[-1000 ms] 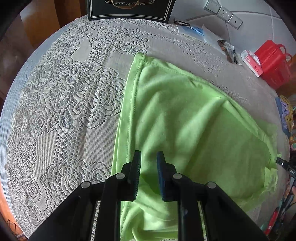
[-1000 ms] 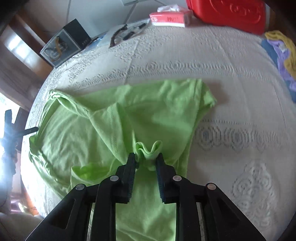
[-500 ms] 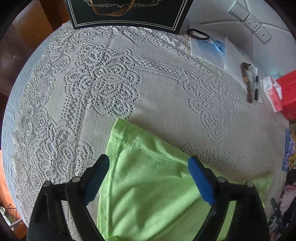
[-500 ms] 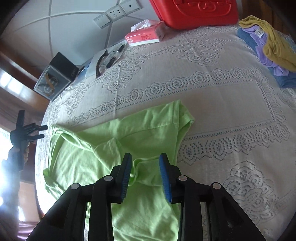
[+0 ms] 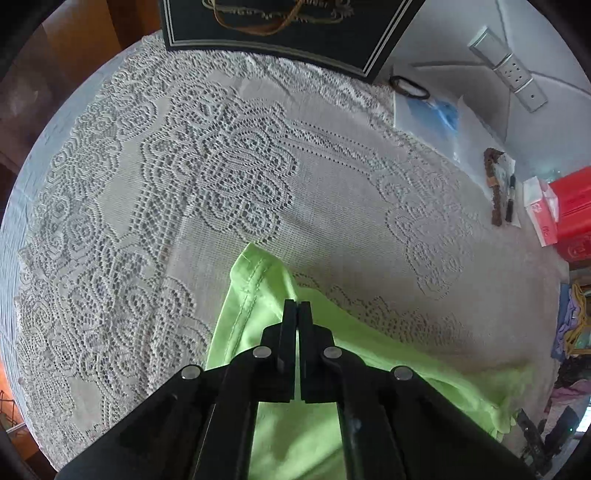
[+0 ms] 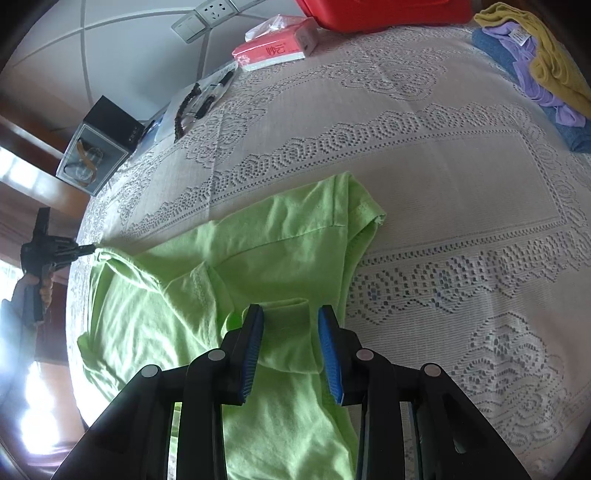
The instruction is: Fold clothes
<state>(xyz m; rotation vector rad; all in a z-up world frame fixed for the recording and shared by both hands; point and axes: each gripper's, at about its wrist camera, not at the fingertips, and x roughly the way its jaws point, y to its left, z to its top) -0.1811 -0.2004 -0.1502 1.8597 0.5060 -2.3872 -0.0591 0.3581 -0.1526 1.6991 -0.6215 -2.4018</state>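
Observation:
A lime-green shirt point(image 6: 258, 243) lies partly folded on the lace-covered table point(image 6: 461, 177). In the left wrist view its hemmed corner point(image 5: 251, 280) rises to my left gripper point(image 5: 297, 304), whose jaws are shut together on the cloth just behind that corner. The right wrist view shows the same gripper point(image 6: 86, 249) at the shirt's far left corner, held by a hand point(image 6: 33, 291). My right gripper point(image 6: 290, 325) hovers over the near side of the shirt. Its blue pads stand apart, and a loose fold of green cloth point(image 6: 288, 314) lies between them.
A black box point(image 5: 280, 26) stands at the table's far edge. Papers, a bead string and pens point(image 5: 495, 184), a tissue pack point(image 6: 275, 46) and a red container point(image 5: 576, 210) line the wall side. A pile of clothes point(image 6: 535, 62) sits at the right.
The left gripper travelled along the shirt to its corner, opened wide, then shut on the cloth. The right gripper's jaws widened, letting the bunched fabric go slack.

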